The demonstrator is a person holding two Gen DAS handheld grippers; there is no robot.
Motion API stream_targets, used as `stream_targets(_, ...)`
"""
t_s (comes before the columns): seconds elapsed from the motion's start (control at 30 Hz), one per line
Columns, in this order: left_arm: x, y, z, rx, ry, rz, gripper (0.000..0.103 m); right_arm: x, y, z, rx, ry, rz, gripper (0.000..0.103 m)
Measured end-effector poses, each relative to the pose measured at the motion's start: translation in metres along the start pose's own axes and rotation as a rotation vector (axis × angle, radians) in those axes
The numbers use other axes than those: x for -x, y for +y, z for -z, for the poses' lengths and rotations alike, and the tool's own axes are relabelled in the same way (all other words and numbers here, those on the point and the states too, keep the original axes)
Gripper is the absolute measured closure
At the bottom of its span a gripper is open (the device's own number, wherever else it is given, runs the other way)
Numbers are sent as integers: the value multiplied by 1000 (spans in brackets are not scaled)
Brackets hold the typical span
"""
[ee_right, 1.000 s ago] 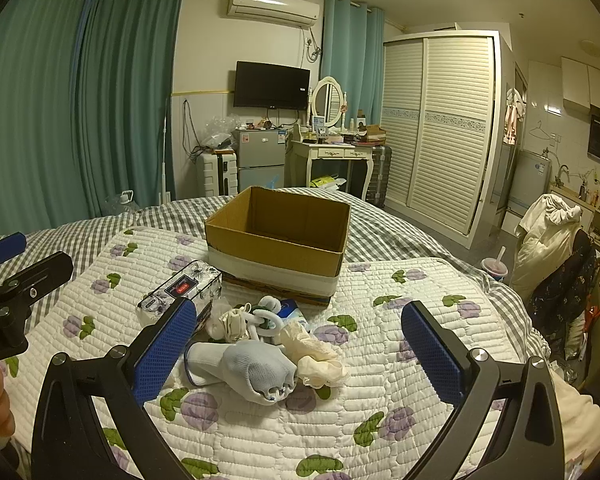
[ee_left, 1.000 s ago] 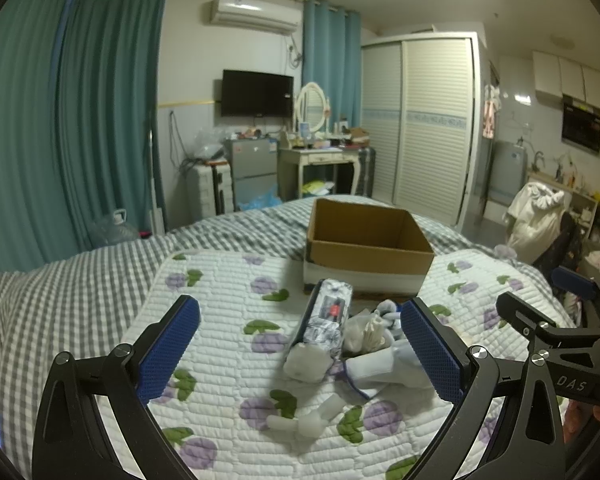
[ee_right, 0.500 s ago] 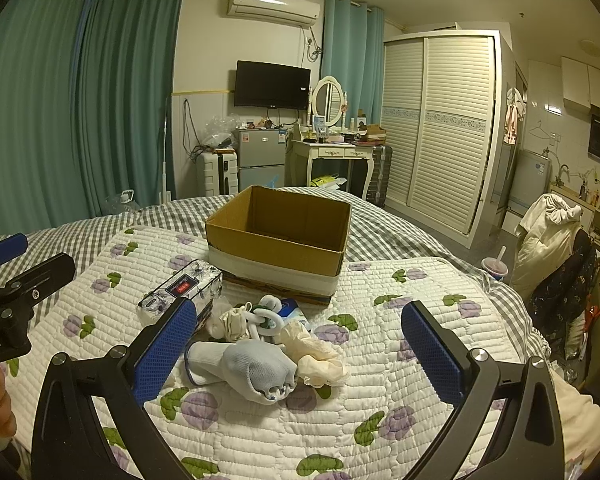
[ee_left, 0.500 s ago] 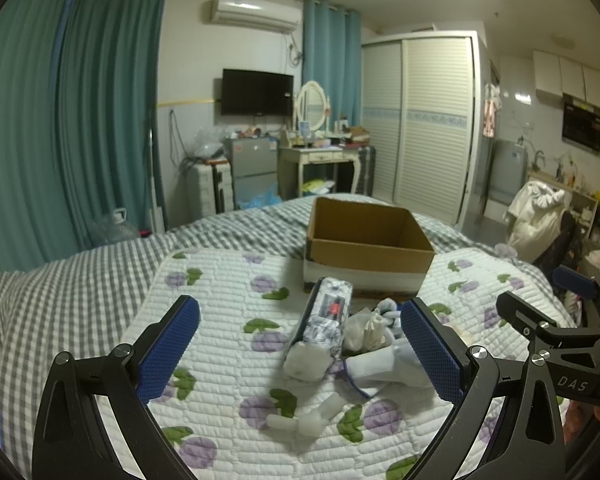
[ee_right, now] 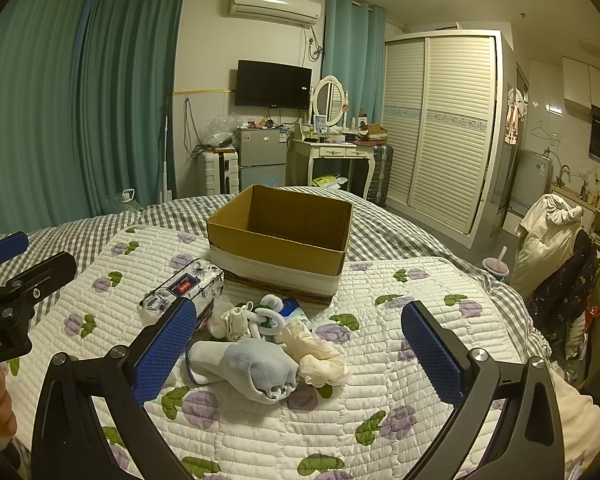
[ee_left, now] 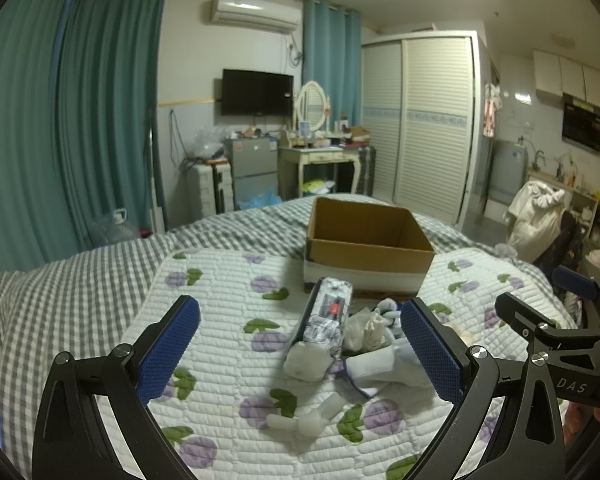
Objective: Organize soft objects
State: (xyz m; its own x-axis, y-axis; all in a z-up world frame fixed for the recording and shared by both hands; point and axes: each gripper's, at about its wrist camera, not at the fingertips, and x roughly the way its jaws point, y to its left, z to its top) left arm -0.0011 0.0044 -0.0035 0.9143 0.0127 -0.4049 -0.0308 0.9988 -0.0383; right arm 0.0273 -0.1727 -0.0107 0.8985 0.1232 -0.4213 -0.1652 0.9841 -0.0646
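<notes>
We see an open cardboard box (ee_right: 280, 240) standing on the quilt (ee_right: 380, 420), and we place everything else by it. Just in front of the box, on its near left corner, lies a tissue pack (ee_right: 184, 290), its far end close to the box wall; from the left wrist view the same pack (ee_left: 328, 316) runs lengthwise toward us. Before the middle of the box sits the heap of soft things: a white ring toy (ee_right: 266, 314) nearest the box, a cream glove (ee_right: 314, 352) nearer to us, and a pale blue glove (ee_right: 252, 366) nearest of all, touching the cream one. From the left wrist view, a small white piece (ee_left: 308, 420) lies apart, farther from the box than the heap.

Our left gripper (ee_left: 300, 360) hangs over the quilt with its jaws spread wide, the heap and pack showing between the blue pads (ee_left: 168, 350), nothing held. Our right gripper (ee_right: 298, 360) is likewise released, jaws wide apart, with the blue glove between them but not touched by either pad (ee_right: 432, 354). Both grippers are on the near side of the heap from the box. The box holds nothing that we can make out, though its floor is mostly hidden by the near wall.
</notes>
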Motion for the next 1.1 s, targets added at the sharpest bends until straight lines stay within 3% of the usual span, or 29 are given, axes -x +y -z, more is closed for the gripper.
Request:
stream_targets(0.7,6,1,-1,-8,4,-4,0,10,5,3,19,7,-12,0)
stream_targets(0.9,-4,-1,19,-19,59,-24,1,10,6,15,27,39,-23,0)
stream_targets(1.1,-35,1,58,-16,163,-37,1,-18,9,36,30,128,-30,0)
